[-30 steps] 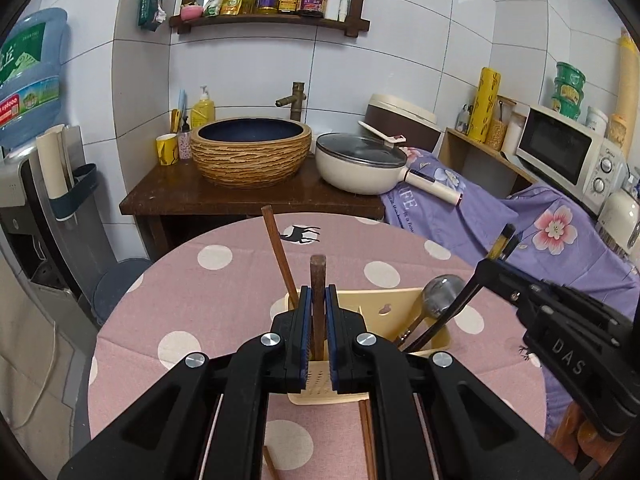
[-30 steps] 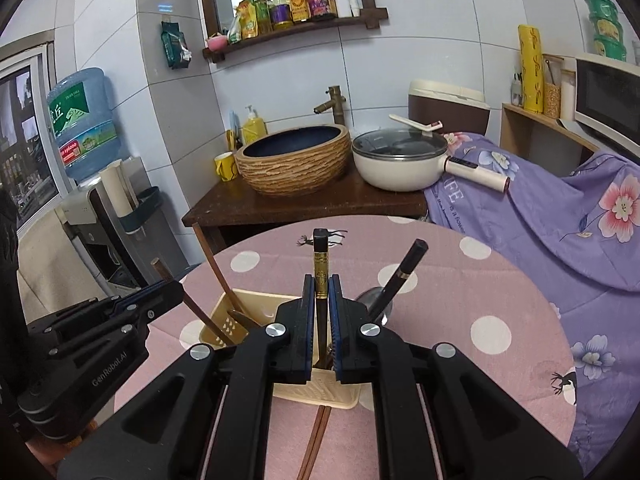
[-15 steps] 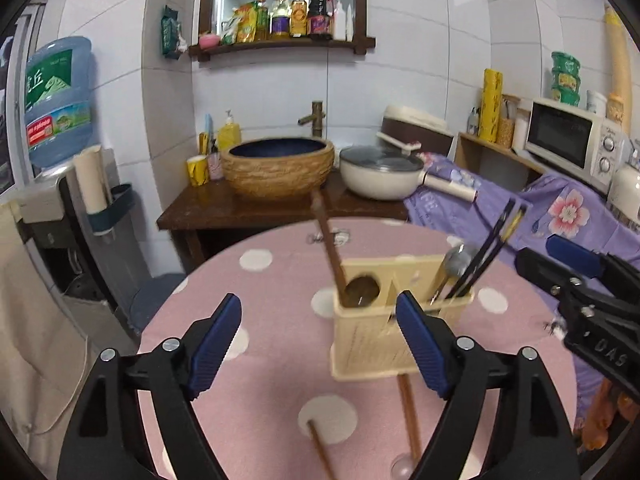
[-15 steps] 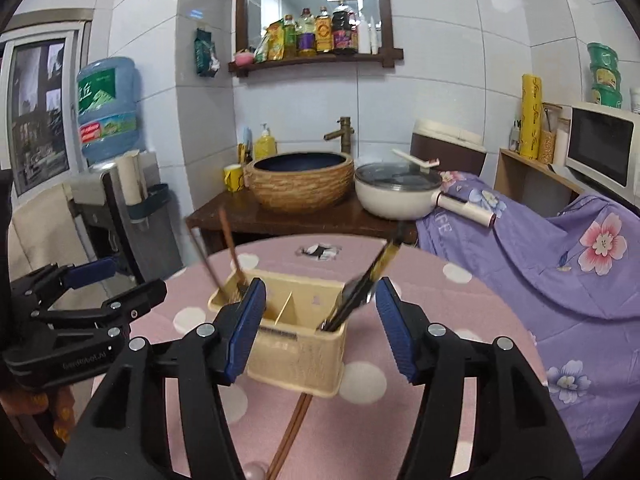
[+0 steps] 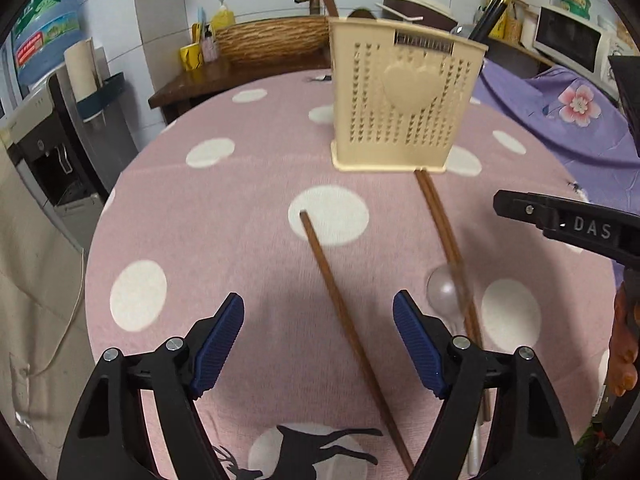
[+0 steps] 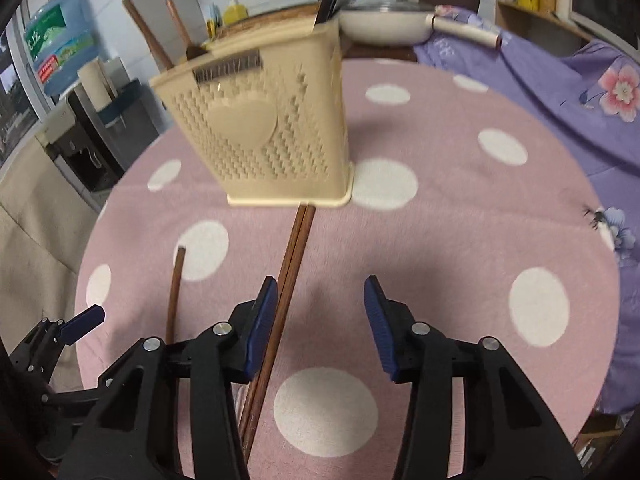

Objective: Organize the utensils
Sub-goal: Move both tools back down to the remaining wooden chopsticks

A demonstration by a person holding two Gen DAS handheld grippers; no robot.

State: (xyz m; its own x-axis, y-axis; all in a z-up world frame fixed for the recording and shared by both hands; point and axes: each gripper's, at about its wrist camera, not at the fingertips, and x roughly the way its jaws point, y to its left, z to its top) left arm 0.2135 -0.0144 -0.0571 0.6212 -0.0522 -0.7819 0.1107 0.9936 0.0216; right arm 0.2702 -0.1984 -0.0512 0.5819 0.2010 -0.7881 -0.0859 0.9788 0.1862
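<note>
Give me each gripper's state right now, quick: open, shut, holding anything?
Left gripper: open, jaws just closing slightly, holding nothing; a single brown chopstick lies between them.
Right gripper: open, jaws just closing, holding nothing; chopstick pair lies beside its left pad.

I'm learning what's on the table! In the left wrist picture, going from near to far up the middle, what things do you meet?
Left tongs → single brown chopstick on the pink dotted tablecloth → cream utensil holder → woven basin behind the table.

holder (image 5: 404, 96): perforated cream plastic | chopsticks (image 5: 348, 320): brown wood | tablecloth (image 5: 224, 216): matt pink cloth | spoon (image 5: 442, 292): glossy
</note>
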